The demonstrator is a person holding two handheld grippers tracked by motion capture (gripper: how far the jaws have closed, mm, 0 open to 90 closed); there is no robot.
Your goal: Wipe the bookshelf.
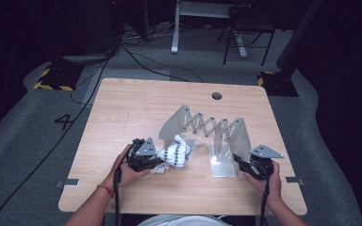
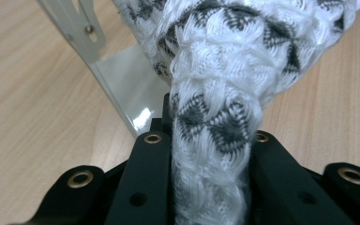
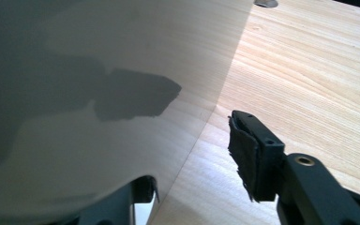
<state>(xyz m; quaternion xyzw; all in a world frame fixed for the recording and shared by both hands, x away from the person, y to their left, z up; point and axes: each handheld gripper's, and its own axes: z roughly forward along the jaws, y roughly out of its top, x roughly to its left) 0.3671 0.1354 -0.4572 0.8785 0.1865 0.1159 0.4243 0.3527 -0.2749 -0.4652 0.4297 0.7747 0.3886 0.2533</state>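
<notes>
Writing is scarce here: a painted "4" [image 1: 64, 121] on the grey carpeted floor [image 1: 23, 155] left of the table is the one readable mark, and no brand shows on any object. The light wooden table [image 1: 122, 108] has rounded corners and a round cable hole [image 1: 217, 96] near its far edge. On it stands a silver metal expanding rack [image 1: 210, 126] with two upright end plates joined by a scissor lattice, and a flat base plate reaching toward the person. The left gripper [image 1: 152, 162] is clamped on a white knitted cloth with a grey diamond pattern [image 2: 215, 65], which lies bunched against the rack's left end plate. The right gripper [image 1: 240, 161] has its jaws spread apart astride the rack's right plate, whose grey face looms close in the right gripper view. Beyond the table the room is dark, with yellow-and-black hazard tape [image 1: 52, 86], black cables [image 1: 141, 59], and a white desk frame [image 1: 176, 28].
</notes>
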